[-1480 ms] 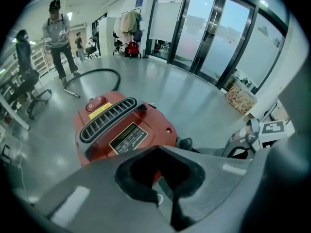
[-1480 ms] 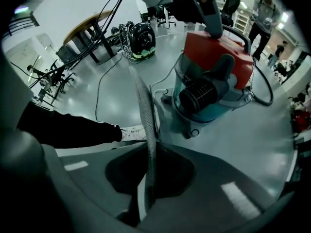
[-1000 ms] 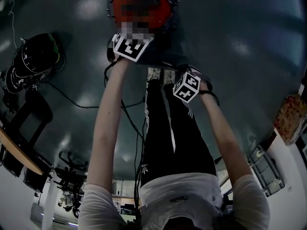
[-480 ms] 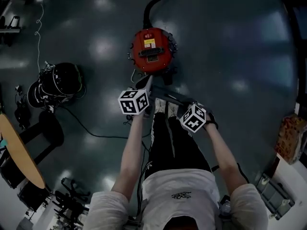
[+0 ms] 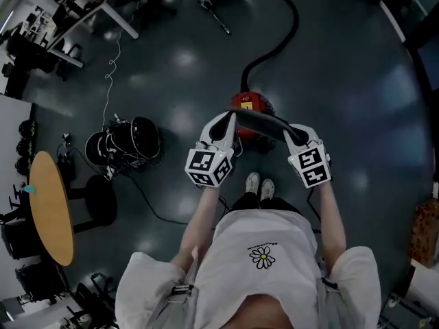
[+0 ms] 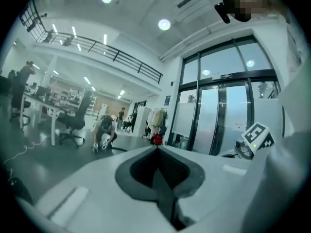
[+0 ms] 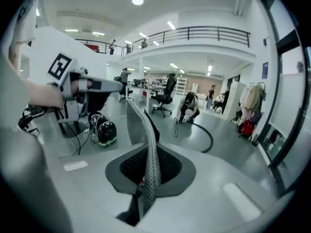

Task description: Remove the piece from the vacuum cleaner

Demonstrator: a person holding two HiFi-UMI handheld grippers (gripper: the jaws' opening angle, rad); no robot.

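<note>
The vacuum cleaner (image 5: 248,104) was red with a black hose (image 5: 287,36), on a glossy dark teal floor (image 5: 357,67). The piece (image 5: 264,120) was dark grey, its edge finely mesh-patterned. The left gripper (image 5: 228,120) and right gripper (image 5: 293,134) were pale grey, with black-and-white square markers (image 5: 208,166). The round table (image 5: 51,208) was orange-tan; the shirt (image 5: 263,238) was white with a flower print.

White daisy-print T-shirt (image 5: 233,279), white shoes (image 5: 260,184)

No word or number can be read. The cubes on the left gripper (image 5: 227,123) and right gripper (image 5: 293,134) bear only black-and-white square markers. The print above the flower emblem (image 5: 262,256) on the shirt (image 5: 274,283) and the yellow label (image 5: 245,105) on the vacuum cleaner (image 5: 256,103) are too small to read.
</note>
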